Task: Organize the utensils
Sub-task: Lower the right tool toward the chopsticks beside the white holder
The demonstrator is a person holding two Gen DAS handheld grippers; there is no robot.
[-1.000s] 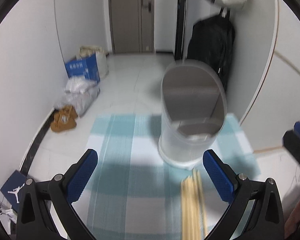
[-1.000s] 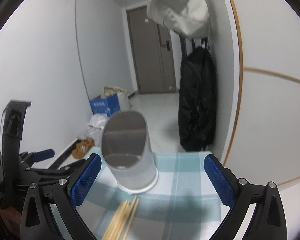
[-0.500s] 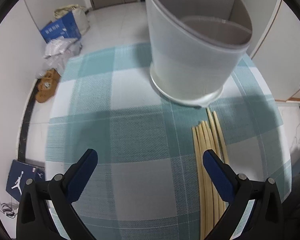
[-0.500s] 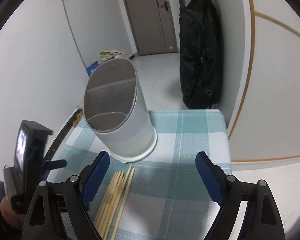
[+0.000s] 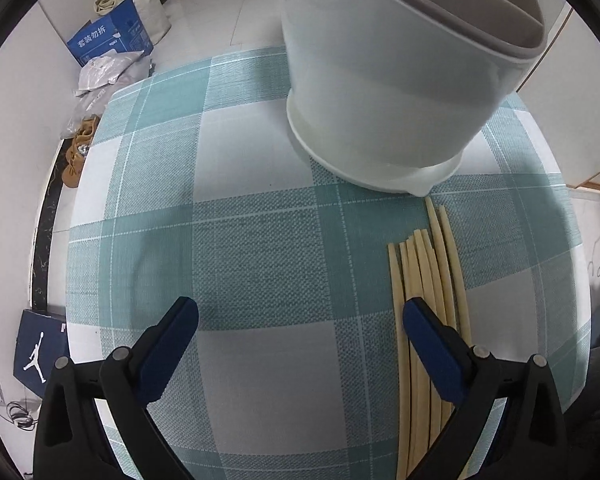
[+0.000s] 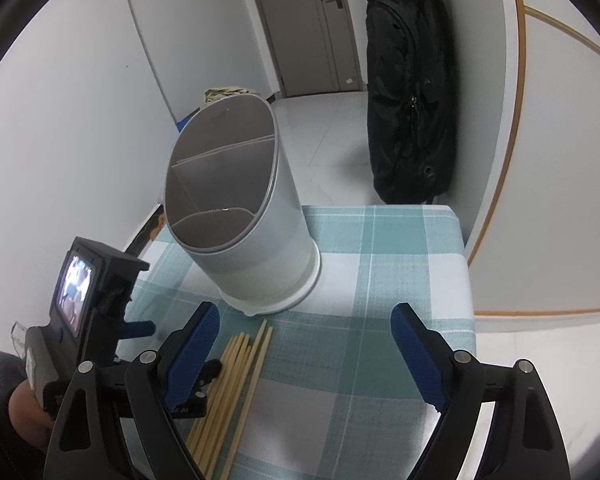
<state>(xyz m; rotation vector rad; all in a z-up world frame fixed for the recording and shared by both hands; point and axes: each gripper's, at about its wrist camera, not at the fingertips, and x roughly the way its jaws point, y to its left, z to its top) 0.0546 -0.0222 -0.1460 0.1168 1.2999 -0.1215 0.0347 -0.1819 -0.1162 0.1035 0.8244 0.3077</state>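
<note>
A white, oval utensil holder [image 5: 380,100] with grey inner dividers stands on the teal checked tablecloth [image 5: 252,248]. Several pale wooden chopsticks [image 5: 424,280] lie side by side just in front of it. My left gripper [image 5: 300,316] hangs open, pointing steeply down at bare cloth, and its right finger [image 5: 428,340] overlaps the chopsticks. In the right wrist view the holder [image 6: 252,232] sits ahead and the chopsticks [image 6: 244,364] lie by the left finger. My right gripper [image 6: 306,320] is open with only cloth between its fingers.
A black backpack [image 6: 412,100] hangs beyond the table's far edge. On the floor at left are a blue box [image 5: 108,40], plastic bags, brown shoes [image 5: 78,148] and a dark shoebox [image 5: 36,352]. The left unit's small screen [image 6: 74,288] and a hand show at left.
Both grippers have sunk and tipped down toward the table, so the holder and chopsticks now loom larger. The right gripper's jaws have narrowed a little.
</note>
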